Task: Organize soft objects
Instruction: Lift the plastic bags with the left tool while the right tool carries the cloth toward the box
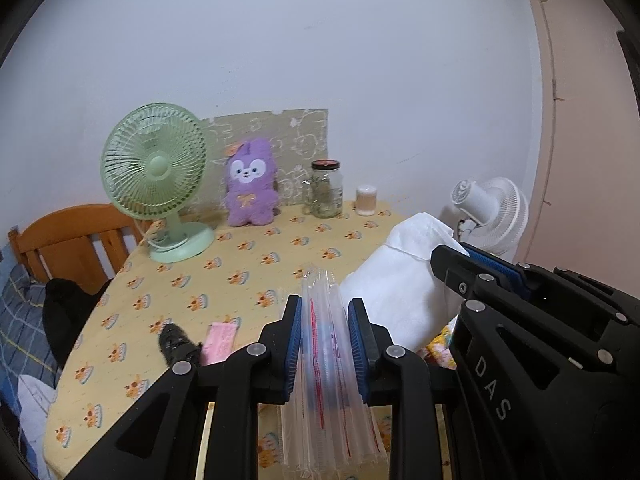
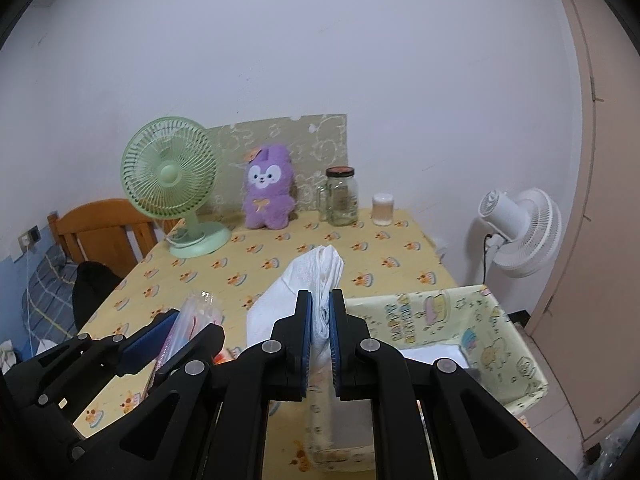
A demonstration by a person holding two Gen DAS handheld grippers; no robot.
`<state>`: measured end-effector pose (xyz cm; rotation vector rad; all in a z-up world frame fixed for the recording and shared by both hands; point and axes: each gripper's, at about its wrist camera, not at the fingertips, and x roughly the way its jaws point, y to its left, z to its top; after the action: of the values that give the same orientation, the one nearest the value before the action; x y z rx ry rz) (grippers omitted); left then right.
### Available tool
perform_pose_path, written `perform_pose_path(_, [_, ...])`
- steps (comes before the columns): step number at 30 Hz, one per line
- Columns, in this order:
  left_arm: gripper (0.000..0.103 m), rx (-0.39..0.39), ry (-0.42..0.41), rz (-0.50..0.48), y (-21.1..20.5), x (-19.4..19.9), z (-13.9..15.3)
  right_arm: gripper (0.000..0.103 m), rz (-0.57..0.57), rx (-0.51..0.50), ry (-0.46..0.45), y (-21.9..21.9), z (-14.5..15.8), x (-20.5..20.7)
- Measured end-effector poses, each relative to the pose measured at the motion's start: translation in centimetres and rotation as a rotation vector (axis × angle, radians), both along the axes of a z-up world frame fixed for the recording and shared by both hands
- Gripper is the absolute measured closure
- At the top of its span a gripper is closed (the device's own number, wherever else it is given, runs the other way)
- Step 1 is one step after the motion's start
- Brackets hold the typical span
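Tongs on both sides are clamped on soft goods above the counter (image 2: 400, 256), which wears a yellow cloth printed with little cakes. Taking the green fan (image 1: 154, 168) at the far left of the counter as the landmark: the left tongs (image 1: 324, 344) sit well in front of it and to its right, their blue pads closed tight on a stack of clear plastic bags (image 1: 322, 320) with red markings, held upright on edge. Further right of the fan, the right tongs (image 2: 320, 340) are pinched nearly shut on a folded white cloth (image 2: 316, 280), its top standing up above the pads. A fabric storage box (image 2: 500, 328) with cartoon prints lies to the right of that cloth, far across the counter from the fan and at the near edge. Just right of the fan a purple plush toy (image 1: 251, 184) sits upright against a patterned board (image 1: 288, 132), followed by a glass jar (image 1: 326, 190) and a small lidded container (image 1: 366, 200). In front of the fan, near the left tongs, lie a pink packet (image 1: 218, 342) and a black item (image 1: 174, 342) I cannot identify. A white fan (image 2: 520, 232) stands beyond the counter's right edge.
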<state>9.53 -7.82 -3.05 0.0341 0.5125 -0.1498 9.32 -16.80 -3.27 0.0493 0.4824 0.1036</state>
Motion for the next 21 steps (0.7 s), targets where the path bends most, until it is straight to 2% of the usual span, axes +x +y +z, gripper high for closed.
perform_pose_path(21, [0.081, 0.003, -0.026, -0.1, -6.3, 1.3, 0.0, 0.092, -0.109, 0.004, -0.03, -6.8, -0.1, 0.6])
